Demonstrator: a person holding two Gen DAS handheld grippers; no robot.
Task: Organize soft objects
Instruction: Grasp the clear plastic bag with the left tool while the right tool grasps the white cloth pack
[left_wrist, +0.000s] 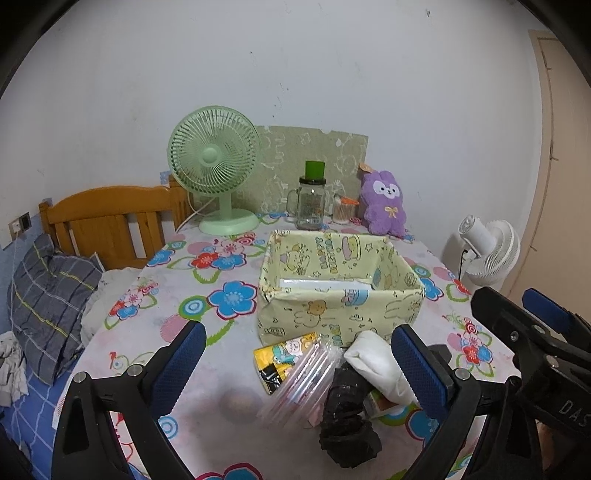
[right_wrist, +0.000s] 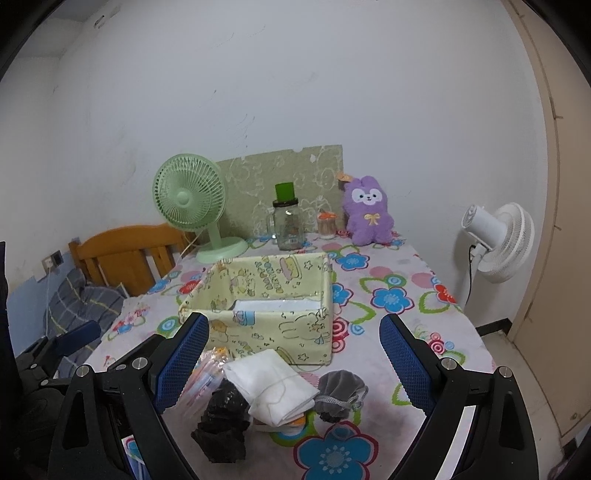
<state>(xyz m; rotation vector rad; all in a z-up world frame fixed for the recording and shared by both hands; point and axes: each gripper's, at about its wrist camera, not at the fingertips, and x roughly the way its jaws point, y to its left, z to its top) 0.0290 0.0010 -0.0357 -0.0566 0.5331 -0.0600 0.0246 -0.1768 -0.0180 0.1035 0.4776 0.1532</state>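
Observation:
A yellow cartoon-print fabric box (left_wrist: 332, 314) (right_wrist: 273, 332) stands open on the flowered table. In front of it lies a pile: a folded white cloth (left_wrist: 376, 365) (right_wrist: 273, 391), a crumpled black cloth (left_wrist: 347, 417) (right_wrist: 221, 424), a clear plastic packet (left_wrist: 295, 387) (right_wrist: 201, 376), a yellow cartoon packet (left_wrist: 280, 354) and a grey drawstring pouch (right_wrist: 340, 391). A purple plush rabbit (left_wrist: 384, 203) (right_wrist: 367, 212) sits at the back. My left gripper (left_wrist: 295, 362) is open above the pile. My right gripper (right_wrist: 293, 354) is open above the pile, and shows in the left wrist view (left_wrist: 517, 310).
A green desk fan (left_wrist: 214, 166) (right_wrist: 192, 203), a glass jar with a green lid (left_wrist: 310, 199) (right_wrist: 288, 221) and a small container (left_wrist: 343, 210) stand at the back. A white fan (right_wrist: 495, 240) stands right of the table. A bed with a plaid pillow (left_wrist: 48, 295) is left.

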